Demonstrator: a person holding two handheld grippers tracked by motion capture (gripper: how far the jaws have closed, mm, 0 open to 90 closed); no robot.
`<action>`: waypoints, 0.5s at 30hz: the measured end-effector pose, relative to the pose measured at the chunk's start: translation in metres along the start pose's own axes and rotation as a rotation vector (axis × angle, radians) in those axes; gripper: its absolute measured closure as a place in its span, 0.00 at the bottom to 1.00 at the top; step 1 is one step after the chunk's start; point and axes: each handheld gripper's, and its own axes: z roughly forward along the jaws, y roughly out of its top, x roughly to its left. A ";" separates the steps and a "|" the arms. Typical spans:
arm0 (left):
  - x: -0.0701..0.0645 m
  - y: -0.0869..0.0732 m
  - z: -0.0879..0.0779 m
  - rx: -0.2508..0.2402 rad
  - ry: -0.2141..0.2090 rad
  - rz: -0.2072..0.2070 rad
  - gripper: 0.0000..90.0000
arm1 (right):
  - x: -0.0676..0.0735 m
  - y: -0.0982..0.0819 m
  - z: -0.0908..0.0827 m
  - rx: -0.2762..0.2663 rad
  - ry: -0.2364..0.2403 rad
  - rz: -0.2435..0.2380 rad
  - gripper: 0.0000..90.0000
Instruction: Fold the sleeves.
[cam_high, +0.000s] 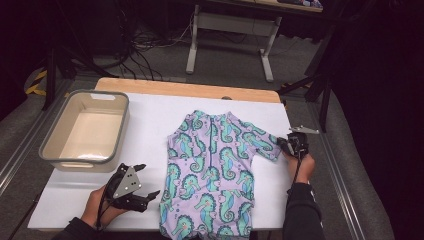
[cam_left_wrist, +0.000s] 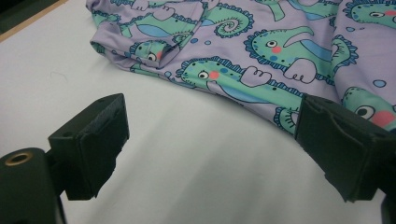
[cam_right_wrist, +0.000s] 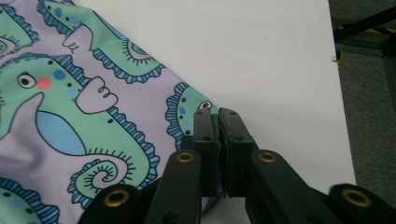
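While a small short-sleeved swimsuit (cam_high: 212, 170), lilac with green seahorses, lies flat and face up near the middle of the white tabletop (cam_high: 150, 125), a person works on it with a hand-held claw in each hand. The right claw (cam_high: 286, 145) sits at the end of the sleeve on the right side of the high view, and its jaws are pressed together on the sleeve hem (cam_right_wrist: 198, 105), pinching the fabric edge. The left claw (cam_high: 148, 181) rests low on the tabletop just beside the swimsuit's lower left edge, near the person; its jaws stand wide apart with nothing between them, and the cloth lies just ahead of them. A grey plastic tub (cam_high: 85, 131) stands well apart at the left of the tabletop, with nothing in it.

The step in hand looks like the start of folding: one sleeve is gripped, ready to be lifted. The next move probably calls for carrying that sleeve across the chest without dragging the whole garment, while the left claw closes on the near edge or steadies it.
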 end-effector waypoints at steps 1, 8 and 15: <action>0.000 0.000 0.000 0.000 0.000 0.001 0.12 | 0.000 0.000 -0.001 -0.007 0.007 0.002 0.97; 0.000 0.000 0.001 0.004 0.002 0.004 0.12 | 0.004 0.003 -0.011 -0.069 0.056 0.016 0.98; 0.001 0.000 0.000 0.003 0.004 0.007 0.12 | 0.027 0.014 -0.029 -0.141 0.121 -0.041 0.98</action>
